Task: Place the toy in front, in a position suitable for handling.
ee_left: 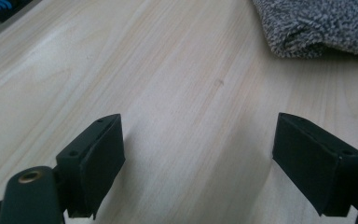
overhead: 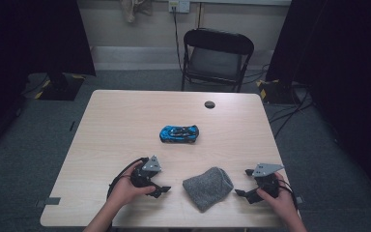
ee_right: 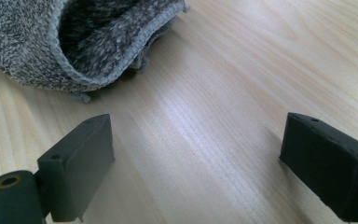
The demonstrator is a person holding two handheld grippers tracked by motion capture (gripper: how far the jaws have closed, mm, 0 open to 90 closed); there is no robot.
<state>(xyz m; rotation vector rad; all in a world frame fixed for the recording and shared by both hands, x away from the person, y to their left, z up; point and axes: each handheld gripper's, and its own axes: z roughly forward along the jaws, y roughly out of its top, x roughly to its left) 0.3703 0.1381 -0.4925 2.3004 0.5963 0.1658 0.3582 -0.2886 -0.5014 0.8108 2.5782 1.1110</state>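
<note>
The grey fuzzy cloth lies bunched on the wooden table, low in the high view and a little right of centre, between the 2 grippers. In the right gripper view the cloth fills the upper left of the frame, its stitched hem curling open toward the camera, just beyond the near jaw and apart from it. In the left gripper view the cloth sits in the upper right corner, well clear of both jaws.

The left gripper, at the lower left of the high view, stands wide with only bare tabletop between its jaws. The right gripper, at the lower right, is likewise spread wide and holds nothing.

Above the cloth, near the middle of the table, rests a blue toy car. A black folding chair stands beyond the far edge.
</note>
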